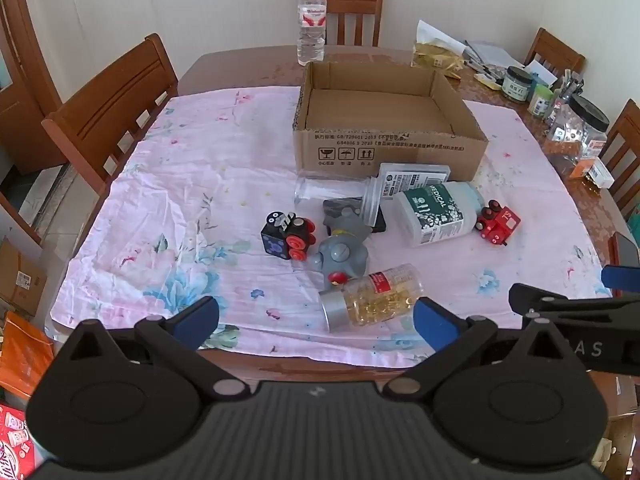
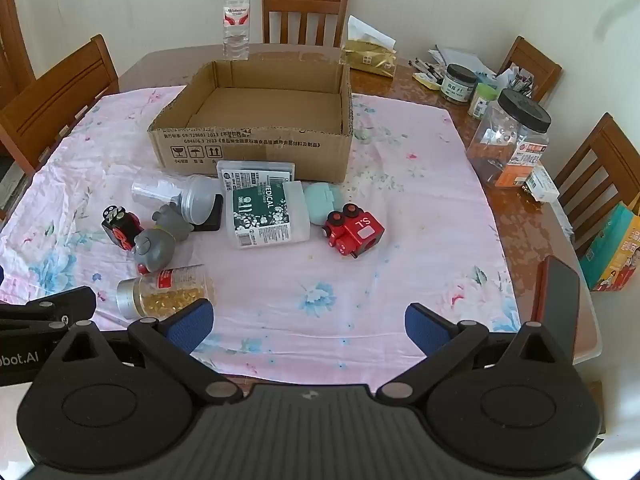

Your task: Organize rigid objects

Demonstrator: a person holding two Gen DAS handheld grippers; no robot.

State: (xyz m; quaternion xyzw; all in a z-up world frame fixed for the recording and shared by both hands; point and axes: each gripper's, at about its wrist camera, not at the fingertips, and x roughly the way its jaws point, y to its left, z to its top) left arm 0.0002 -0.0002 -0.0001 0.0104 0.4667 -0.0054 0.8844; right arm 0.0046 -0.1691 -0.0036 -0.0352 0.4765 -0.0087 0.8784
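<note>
An open cardboard box (image 1: 390,148) (image 2: 256,152) stands on the pink floral cloth. In front of it lie a clear jar (image 1: 336,196) (image 2: 172,194), a flat plastic case (image 1: 414,180) (image 2: 256,174), a white medical bottle (image 1: 438,212) (image 2: 266,216), a red toy train (image 1: 498,224) (image 2: 354,232), a black toy train (image 1: 286,236) (image 2: 120,226), a grey figure (image 1: 344,250) (image 2: 160,240) and a bottle of gold capsules (image 1: 372,298) (image 2: 168,292). My left gripper (image 1: 316,322) is open just before the capsule bottle. My right gripper (image 2: 308,326) is open over bare cloth.
A water bottle (image 1: 311,20) (image 2: 236,20) stands behind the box. Jars (image 2: 510,136), pens and a gold tissue pack (image 2: 370,60) crowd the table's right side. A phone (image 2: 558,308) lies at the right edge. Wooden chairs (image 1: 108,108) ring the table.
</note>
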